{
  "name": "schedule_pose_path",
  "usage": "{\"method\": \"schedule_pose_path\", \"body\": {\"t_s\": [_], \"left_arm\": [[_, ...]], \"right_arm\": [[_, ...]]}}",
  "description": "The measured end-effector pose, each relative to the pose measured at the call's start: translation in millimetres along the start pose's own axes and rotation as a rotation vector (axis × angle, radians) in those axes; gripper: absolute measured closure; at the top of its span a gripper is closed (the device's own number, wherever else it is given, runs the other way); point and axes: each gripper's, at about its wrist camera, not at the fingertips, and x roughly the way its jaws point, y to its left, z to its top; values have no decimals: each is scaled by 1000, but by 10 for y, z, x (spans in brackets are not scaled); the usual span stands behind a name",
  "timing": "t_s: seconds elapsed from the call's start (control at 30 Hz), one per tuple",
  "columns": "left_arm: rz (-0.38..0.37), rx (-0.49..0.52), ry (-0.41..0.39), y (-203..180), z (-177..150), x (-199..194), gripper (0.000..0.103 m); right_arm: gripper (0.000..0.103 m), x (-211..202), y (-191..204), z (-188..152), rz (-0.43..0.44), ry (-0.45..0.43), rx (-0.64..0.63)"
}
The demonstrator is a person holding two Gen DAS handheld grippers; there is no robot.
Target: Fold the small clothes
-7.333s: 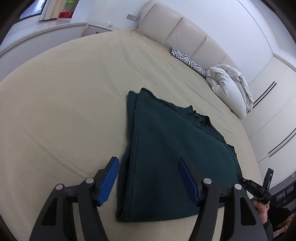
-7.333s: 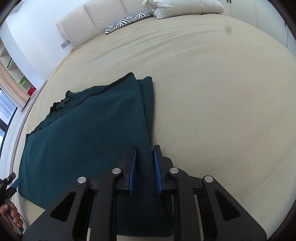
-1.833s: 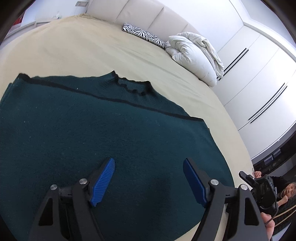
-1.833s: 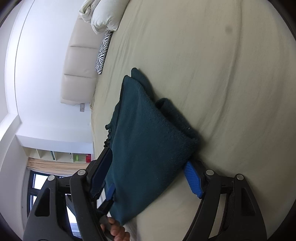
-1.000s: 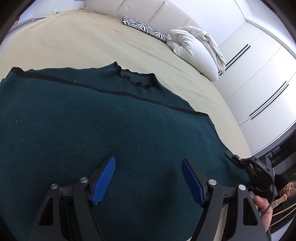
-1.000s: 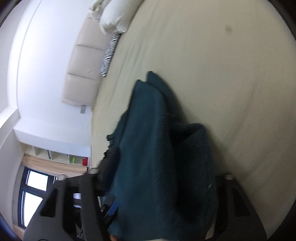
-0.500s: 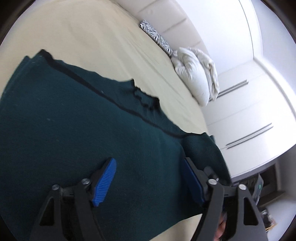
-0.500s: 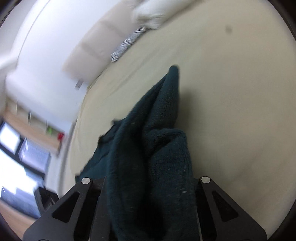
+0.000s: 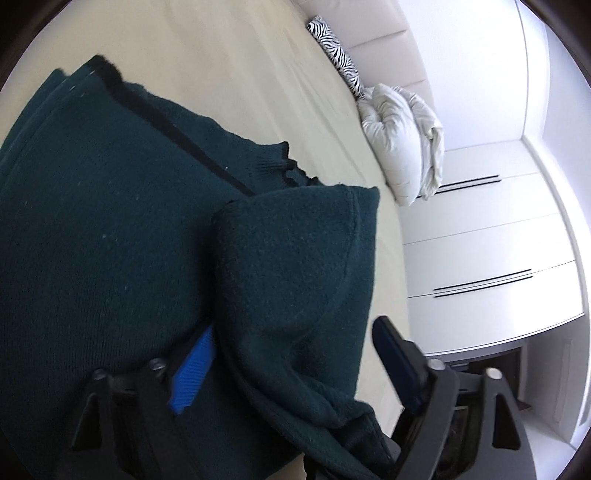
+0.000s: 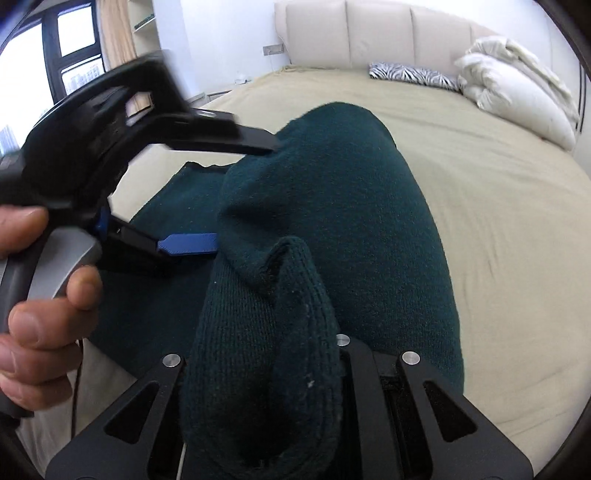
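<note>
A dark green knit sweater lies on the beige bed. My right gripper is shut on a thick fold of the sweater and holds it raised over the rest of the garment. My left gripper is open, its jaws wide apart around the raised fold, which hangs between the blue pads. In the right wrist view the left gripper is at the left, held by a hand, with its fingers on either side of the fold.
A zebra-print pillow and a bunched white duvet lie at the head of the bed by the padded headboard. White wardrobe doors stand beyond the bed's right side. A window is at the left.
My right gripper has closed on the sweater's edge, lifted it and carried the fold over toward the left gripper. The left gripper has stayed open and now straddles the fold.
</note>
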Motion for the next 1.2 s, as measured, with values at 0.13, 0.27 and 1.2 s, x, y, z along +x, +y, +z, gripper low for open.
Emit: {"method": "schedule_pose_path", "body": {"t_s": [0.13,0.27,1.2], "left_arm": [[43,-18,80,51,109,172,86],[50,5,76,57,115,105,87],[160,108,-21,732,597,-797,79]], "right_arm": [[88,-105,186,-123,-35,-19,-120],[89,-319,297,-308,-57,-56,-223],[79,225,1001,2,276,31,-191]]}}
